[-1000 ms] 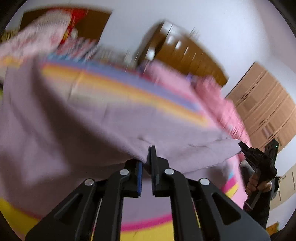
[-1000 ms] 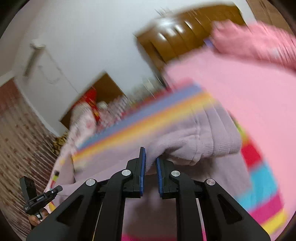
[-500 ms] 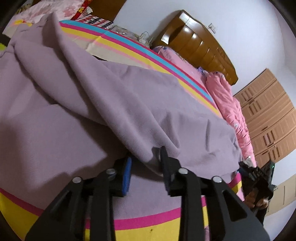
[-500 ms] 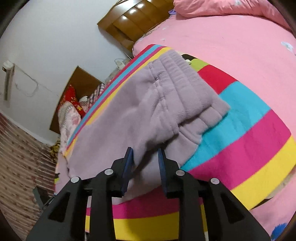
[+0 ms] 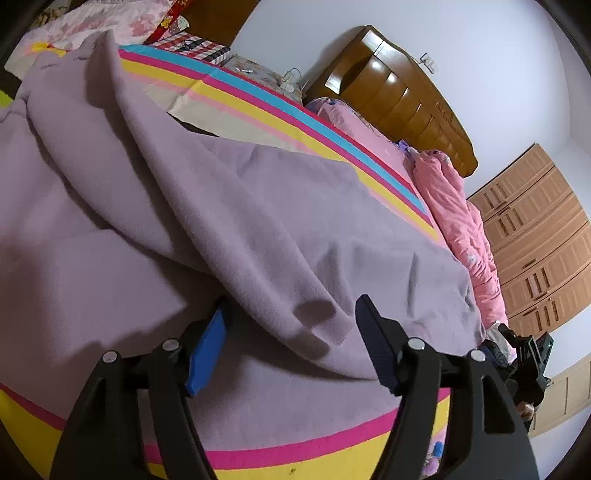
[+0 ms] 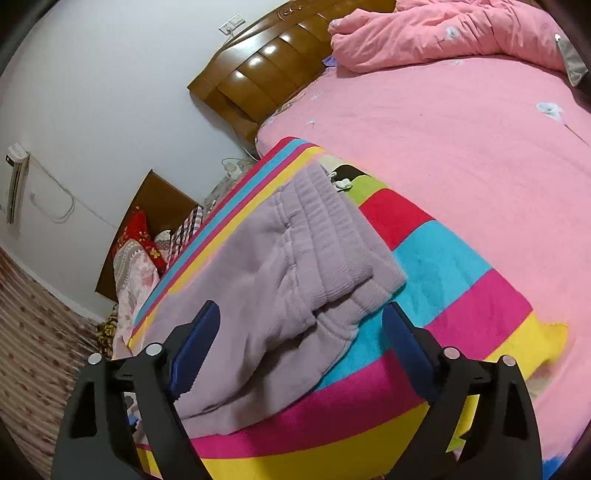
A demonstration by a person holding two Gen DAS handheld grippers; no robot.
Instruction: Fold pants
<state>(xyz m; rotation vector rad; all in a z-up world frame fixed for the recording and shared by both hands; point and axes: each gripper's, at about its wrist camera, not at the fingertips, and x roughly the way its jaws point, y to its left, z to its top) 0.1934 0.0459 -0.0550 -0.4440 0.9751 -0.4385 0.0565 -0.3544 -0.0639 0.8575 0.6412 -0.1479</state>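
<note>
**Both grippers spread wide over lilac pants on striped blanket**

Left gripper (image 5: 291,332): jaws are set wide apart, nothing is clamped. A blue pad (image 5: 205,352) is seen on the inner face of one finger; the other finger is dark with a ribbed face. A loose fold edge of the lilac fleece pants (image 5: 258,229) is draped between the two fingers; contact with either finger cannot be told. From there the fabric is spread away in broad soft folds, one long ridge running up toward the far left corner of the view.

Right gripper (image 6: 299,332): jaws are likewise spread wide, nothing is held. The waistband end of the pants (image 6: 295,251) is seen between and beyond the fingers, doubled over, with the ribbed elastic band on the upper layer and a seamed lower layer beneath it. The near edge of the fabric is lying just beside the blue-padded finger (image 6: 192,347).

The pants are laid on a rainbow-striped blanket (image 6: 454,295), with pink, yellow and blue bands showing around the fabric. The blanket is spread over a pink bedsheet (image 6: 461,140). A crumpled pink duvet (image 6: 443,33) is piled near the wooden headboard (image 6: 266,70). A light-brown wardrobe (image 5: 535,236) is seen at the right of the left wrist view, and the right gripper is visible at that view's right edge beside the bed.
</note>
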